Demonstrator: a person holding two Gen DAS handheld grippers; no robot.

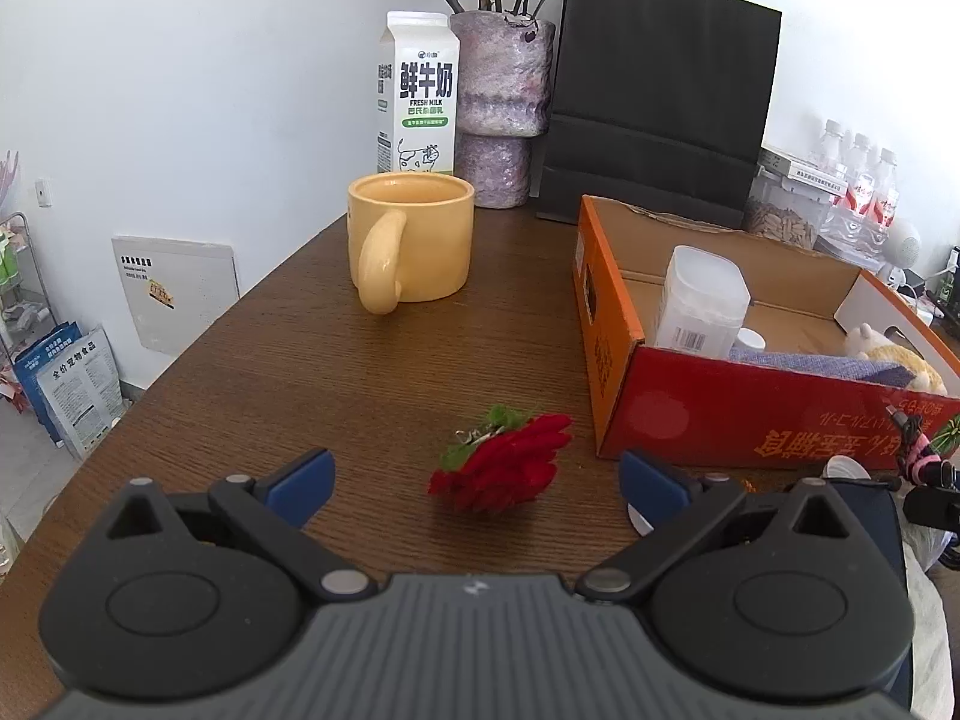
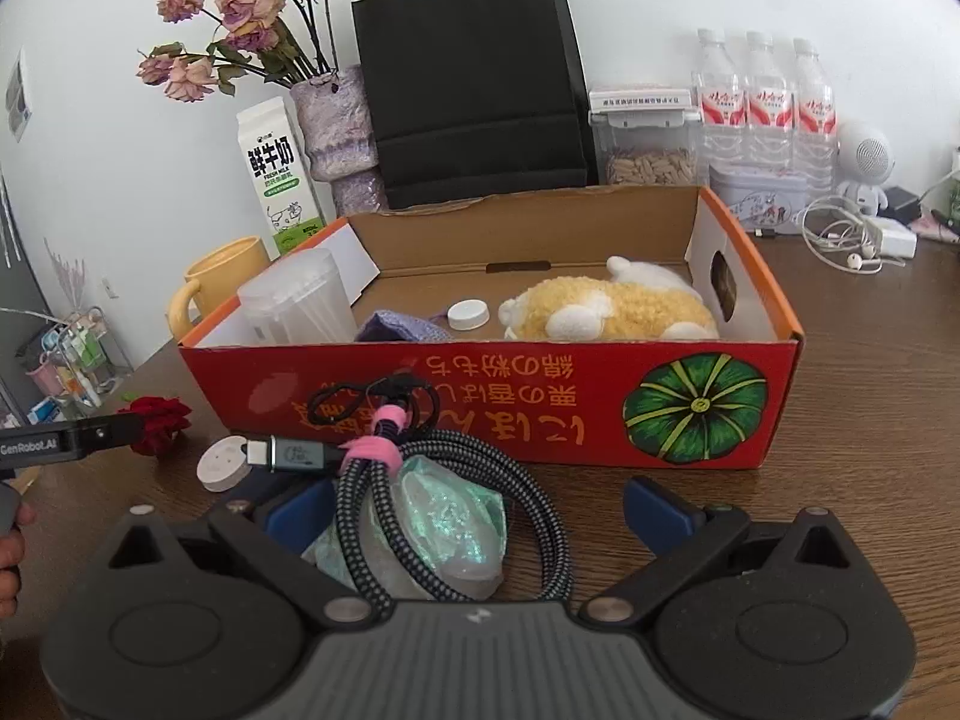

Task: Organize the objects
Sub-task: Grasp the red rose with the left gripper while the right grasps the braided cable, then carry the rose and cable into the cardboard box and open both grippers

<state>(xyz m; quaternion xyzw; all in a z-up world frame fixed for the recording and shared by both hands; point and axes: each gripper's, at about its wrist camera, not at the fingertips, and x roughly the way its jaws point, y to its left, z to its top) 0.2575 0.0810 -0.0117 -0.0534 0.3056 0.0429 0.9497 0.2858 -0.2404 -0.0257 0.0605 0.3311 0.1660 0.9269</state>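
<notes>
The left wrist view looks low across the counter (image 1: 312, 360) toward the back wall, with a red flower (image 1: 501, 468) close at lower centre. The right wrist view faces the long side of the red box (image 2: 492, 396) from close by. Both share the box (image 1: 720, 408), flower (image 2: 157, 423) and milk carton (image 1: 418, 93).

table (image 1: 288, 360) wood | on it: mug (image 1: 414, 240), box (image 2: 480, 384), rose (image 1: 504, 468), cable (image 2: 420, 480), milk carton (image 1: 420, 90)
</notes>
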